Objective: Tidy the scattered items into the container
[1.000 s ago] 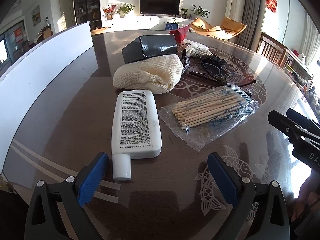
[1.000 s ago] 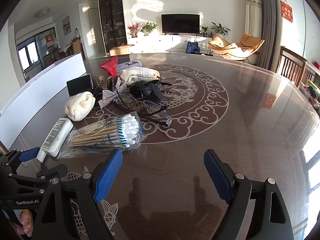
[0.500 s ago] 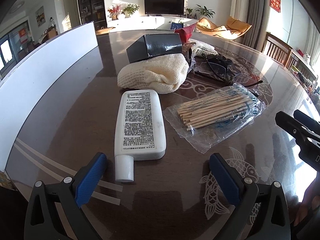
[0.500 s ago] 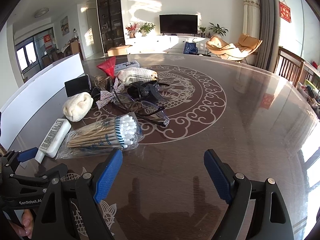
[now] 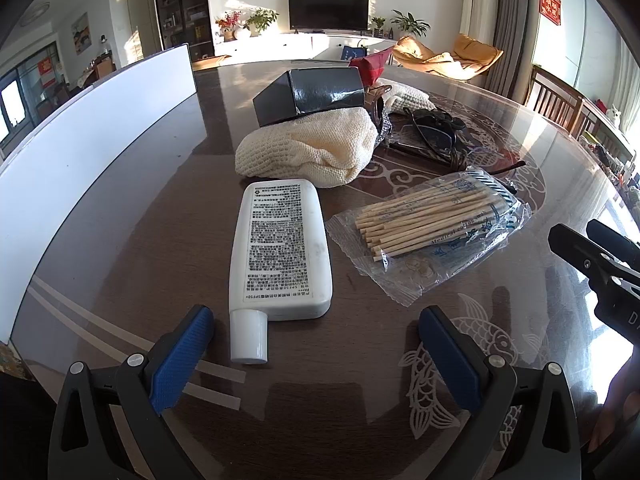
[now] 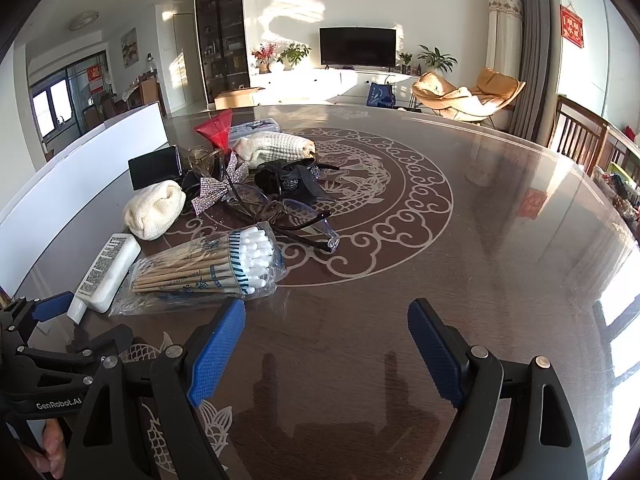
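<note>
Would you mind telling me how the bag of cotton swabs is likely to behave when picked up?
The bag of cotton swabs will probably feel light. Its clear wrapper looks loose and crinkly, so it may slip or flop at the empty end. The sticks lie bundled inside, so gripping across them should feel fairly firm.

Each hand-held gripper, left [image 5: 316,346] and right [image 6: 326,344], has a black plastic frame with silver screws and two fingers faced with blue textured pads [image 6: 218,350]. White "GenRobot.AI" lettering marks the left one's side.
</note>
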{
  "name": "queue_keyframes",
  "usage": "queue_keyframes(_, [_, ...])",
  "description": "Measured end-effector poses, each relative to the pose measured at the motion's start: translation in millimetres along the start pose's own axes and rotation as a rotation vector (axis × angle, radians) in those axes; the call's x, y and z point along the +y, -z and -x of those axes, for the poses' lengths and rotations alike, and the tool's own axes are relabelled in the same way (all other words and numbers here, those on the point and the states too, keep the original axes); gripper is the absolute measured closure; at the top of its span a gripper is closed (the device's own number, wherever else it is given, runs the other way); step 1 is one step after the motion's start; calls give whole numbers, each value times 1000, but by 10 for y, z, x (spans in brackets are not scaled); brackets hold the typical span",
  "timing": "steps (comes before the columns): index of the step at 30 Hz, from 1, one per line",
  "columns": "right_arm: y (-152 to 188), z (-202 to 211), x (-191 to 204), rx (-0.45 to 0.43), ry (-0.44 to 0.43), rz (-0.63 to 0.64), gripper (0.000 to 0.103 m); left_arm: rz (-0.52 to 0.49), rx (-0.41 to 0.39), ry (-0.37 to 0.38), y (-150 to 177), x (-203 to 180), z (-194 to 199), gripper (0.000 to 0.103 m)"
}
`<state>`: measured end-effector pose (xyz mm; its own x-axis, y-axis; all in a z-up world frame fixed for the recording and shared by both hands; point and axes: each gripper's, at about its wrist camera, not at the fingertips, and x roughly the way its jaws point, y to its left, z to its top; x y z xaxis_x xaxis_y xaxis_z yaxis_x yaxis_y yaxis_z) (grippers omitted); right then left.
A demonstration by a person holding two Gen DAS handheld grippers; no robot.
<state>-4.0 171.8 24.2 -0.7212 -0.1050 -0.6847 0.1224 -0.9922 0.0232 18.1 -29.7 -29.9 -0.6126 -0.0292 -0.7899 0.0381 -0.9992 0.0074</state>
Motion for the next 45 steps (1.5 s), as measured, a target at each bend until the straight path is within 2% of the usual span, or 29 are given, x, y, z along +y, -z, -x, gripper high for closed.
queue_keyframes(45, [14,-27,20,7,1,6,19,-3,11,-1,-7,-15,3,0])
